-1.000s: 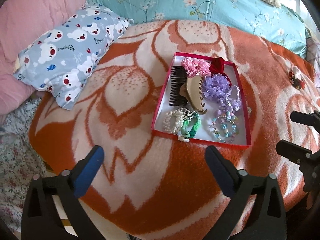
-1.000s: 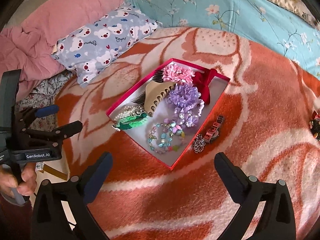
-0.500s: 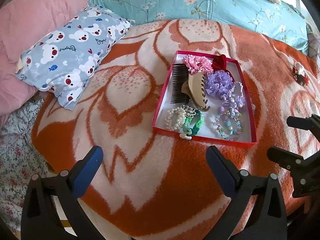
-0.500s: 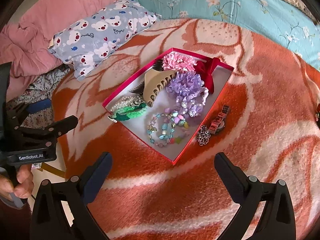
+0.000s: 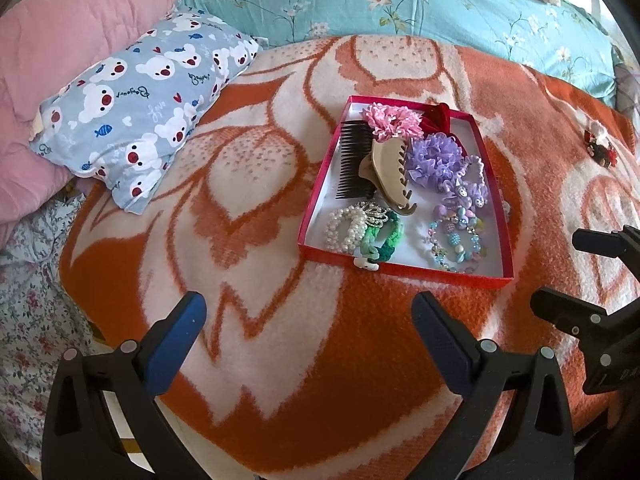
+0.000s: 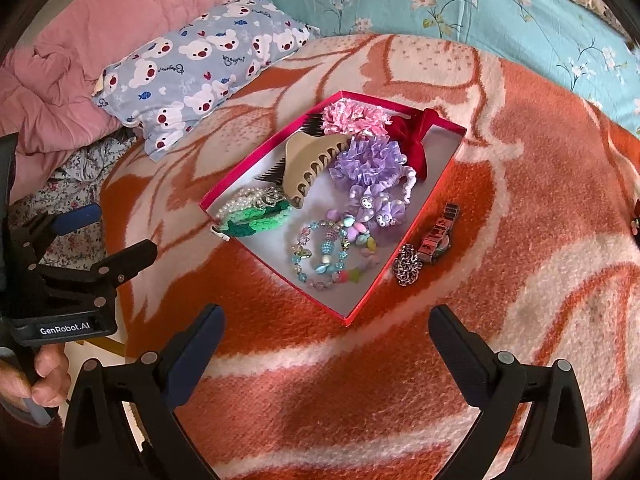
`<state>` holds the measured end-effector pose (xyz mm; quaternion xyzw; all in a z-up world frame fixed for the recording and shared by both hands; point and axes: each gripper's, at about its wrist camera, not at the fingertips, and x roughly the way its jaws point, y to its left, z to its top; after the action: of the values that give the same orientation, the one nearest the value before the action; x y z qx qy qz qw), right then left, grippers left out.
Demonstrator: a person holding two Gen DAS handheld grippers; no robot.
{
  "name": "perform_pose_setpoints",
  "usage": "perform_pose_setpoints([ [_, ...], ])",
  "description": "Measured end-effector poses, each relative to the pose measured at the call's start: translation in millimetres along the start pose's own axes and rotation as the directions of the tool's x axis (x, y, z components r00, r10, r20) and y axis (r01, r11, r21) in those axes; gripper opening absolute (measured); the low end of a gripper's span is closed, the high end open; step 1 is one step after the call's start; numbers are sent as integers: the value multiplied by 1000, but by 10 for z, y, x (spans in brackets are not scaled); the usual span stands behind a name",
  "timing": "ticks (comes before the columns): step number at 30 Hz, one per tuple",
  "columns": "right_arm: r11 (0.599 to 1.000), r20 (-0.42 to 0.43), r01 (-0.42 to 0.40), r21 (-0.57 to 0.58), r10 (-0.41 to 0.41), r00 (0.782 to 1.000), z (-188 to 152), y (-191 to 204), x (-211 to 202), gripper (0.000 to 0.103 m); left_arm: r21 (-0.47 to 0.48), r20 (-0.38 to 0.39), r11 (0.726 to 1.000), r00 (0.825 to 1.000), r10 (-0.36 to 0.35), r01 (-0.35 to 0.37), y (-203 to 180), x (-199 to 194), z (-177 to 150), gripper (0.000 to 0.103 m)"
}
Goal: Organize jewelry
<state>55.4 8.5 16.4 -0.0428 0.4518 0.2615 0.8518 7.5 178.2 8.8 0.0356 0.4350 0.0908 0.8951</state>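
Note:
A red shallow box (image 5: 404, 269) (image 6: 372, 295) lies on the orange and white blanket. It holds a beige claw clip (image 5: 390, 168) (image 6: 310, 160), a black comb (image 5: 352, 162), pink (image 6: 352, 118) and purple (image 6: 370, 162) scrunchies, a red bow, a pearl bracelet (image 5: 344, 228), a green braided band (image 6: 256, 224) and a beaded bracelet (image 6: 324, 258). A silver chain (image 6: 407, 269) and a watch (image 6: 438, 238) lie on the blanket just right of the box. My left gripper (image 5: 308, 318) and right gripper (image 6: 326, 326) are both open and empty, held short of the box.
A bear-print pillow (image 5: 140, 108) lies at the left, with a pink quilt (image 5: 60, 40) behind it and a teal floral cover (image 5: 400, 4) at the back. A small dark and red ornament (image 5: 600, 148) lies on the blanket at the far right. The bed edge is near me.
Both grippers have moved a little closer to the box. Nothing was taken hold of or shifted.

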Motion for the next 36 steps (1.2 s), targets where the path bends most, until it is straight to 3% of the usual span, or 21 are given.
perform_pose_setpoints([
  [36,1000,45,12,18,-13,999,-81,59,-31,102,-8,4,1000,1000,-30,30,-94,-13,-101,103],
])
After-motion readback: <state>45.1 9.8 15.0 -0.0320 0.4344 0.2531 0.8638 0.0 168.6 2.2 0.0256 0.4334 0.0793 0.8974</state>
